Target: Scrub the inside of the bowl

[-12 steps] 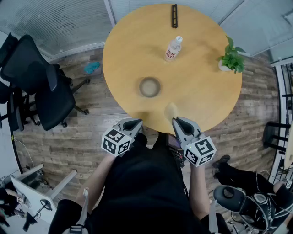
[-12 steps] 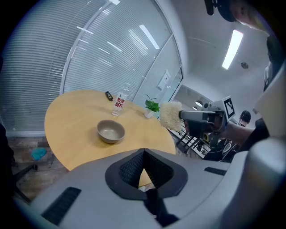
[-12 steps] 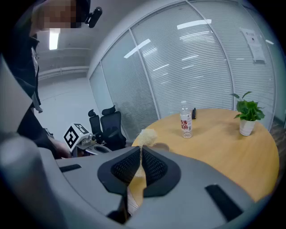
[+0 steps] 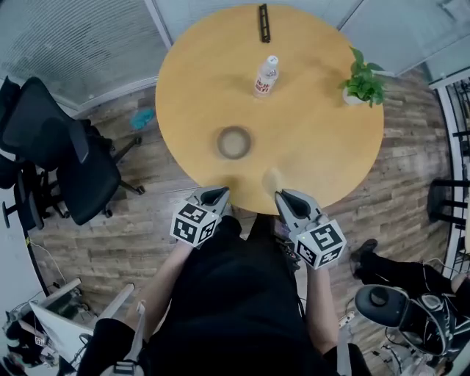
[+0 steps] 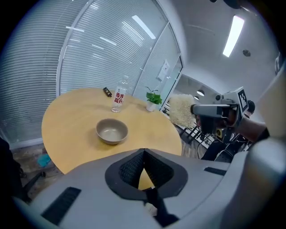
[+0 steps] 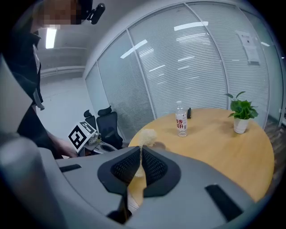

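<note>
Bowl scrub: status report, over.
Left gripper shut, empty. Right gripper shut on scrubber. Bowl untouched mid-table. Bottle, plant stand clear beyond it.

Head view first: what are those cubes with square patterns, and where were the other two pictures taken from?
No robot here: a person carries two two-jaw grippers, and the cubes belong to them. The head view looks down from the person's head; the others ride on the grippers. On the round table are a bowl, a water bottle, a potted plant and a small black object. The right gripper is shut on a pale fibrous scrubber; the left gripper is shut and empty.
</note>
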The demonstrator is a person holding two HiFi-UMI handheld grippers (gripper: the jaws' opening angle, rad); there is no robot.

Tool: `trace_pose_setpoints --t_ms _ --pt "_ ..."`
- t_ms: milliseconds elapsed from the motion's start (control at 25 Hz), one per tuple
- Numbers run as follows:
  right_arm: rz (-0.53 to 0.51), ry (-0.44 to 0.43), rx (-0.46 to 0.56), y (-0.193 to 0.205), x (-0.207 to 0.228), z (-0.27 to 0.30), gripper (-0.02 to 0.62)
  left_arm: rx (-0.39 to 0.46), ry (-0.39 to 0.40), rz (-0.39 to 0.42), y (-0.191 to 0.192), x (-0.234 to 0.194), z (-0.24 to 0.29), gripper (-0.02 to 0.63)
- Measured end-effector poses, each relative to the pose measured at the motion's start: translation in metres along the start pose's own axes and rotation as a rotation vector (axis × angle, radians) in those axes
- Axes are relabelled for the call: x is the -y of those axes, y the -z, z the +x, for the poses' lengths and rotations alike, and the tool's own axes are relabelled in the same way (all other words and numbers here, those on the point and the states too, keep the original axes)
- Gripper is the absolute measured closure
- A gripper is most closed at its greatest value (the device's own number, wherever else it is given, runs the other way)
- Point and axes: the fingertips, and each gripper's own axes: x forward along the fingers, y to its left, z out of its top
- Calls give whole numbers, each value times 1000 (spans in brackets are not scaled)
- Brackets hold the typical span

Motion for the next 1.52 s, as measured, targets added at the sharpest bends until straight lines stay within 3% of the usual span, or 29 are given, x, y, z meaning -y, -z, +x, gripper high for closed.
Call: trace_pose_setpoints --t_ms 160,280,400,560,640,800,840,1040,1320,1520 --pt "20 -1 -15 3 4 0 568 -25 -38 -5 -2 -11 9 594" --pt "31 3 -16 4 7 -2 568 -54 -99 -54 -2 -32 17 594" --pt "39 12 -24 6 8 -6 568 -31 -121 -191 -7 -54 24 594" --pt "45 21 -25 7 11 -11 568 6 -72 -430 -12 -78 39 592" --pt "56 35 -25 8 18 -14 568 -4 -82 -504 -11 -88 49 590" --pt "71 62 -33 10 30 -21 568 12 -85 -704 -7 -105 60 472" --pt "75 68 -34 11 32 -24 568 22 -78 -750 -6 -106 62 472" --pt "89 92 -39 13 45 -33 568 75 -116 -892 -4 -121 72 472" --pt "95 85 -50 12 53 -32 568 48 -169 -872 -5 -130 86 479" --pt "95 83 -49 10 57 -30 568 27 -170 -841 -12 -133 90 551"
